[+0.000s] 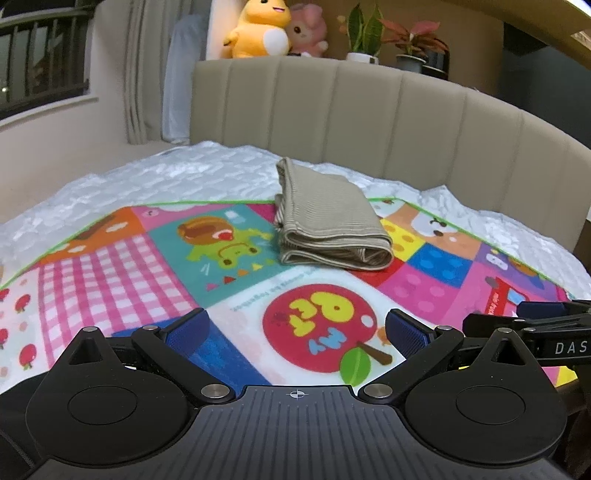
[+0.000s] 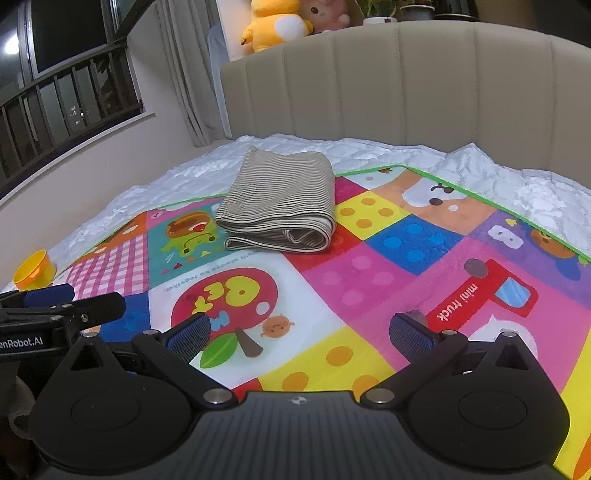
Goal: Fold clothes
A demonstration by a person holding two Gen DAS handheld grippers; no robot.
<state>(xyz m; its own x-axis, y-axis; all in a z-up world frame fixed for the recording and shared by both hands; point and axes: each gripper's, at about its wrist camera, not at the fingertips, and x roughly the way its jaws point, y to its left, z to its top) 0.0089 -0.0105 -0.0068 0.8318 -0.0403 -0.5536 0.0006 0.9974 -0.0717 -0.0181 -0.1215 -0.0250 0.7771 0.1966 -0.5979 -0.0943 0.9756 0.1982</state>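
A beige striped garment (image 1: 327, 221) lies folded into a thick rectangle at the far side of a colourful play mat (image 1: 155, 266). It also shows in the right wrist view (image 2: 280, 206) on the same mat (image 2: 388, 273). My left gripper (image 1: 297, 332) is open and empty, low over the mat's near part, well short of the garment. My right gripper (image 2: 301, 338) is open and empty too, beside the left one. The right gripper's side shows at the right edge of the left wrist view (image 1: 535, 314); the left gripper's side shows at the left edge of the right wrist view (image 2: 62, 306).
The mat lies on a white quilted bed cover (image 2: 177, 170) in front of a beige padded headboard (image 1: 369, 122). A yellow cup (image 2: 34, 275) sits at the mat's left edge. Plush toys (image 1: 258, 29) and potted plants (image 1: 364, 33) stand on the ledge behind the headboard.
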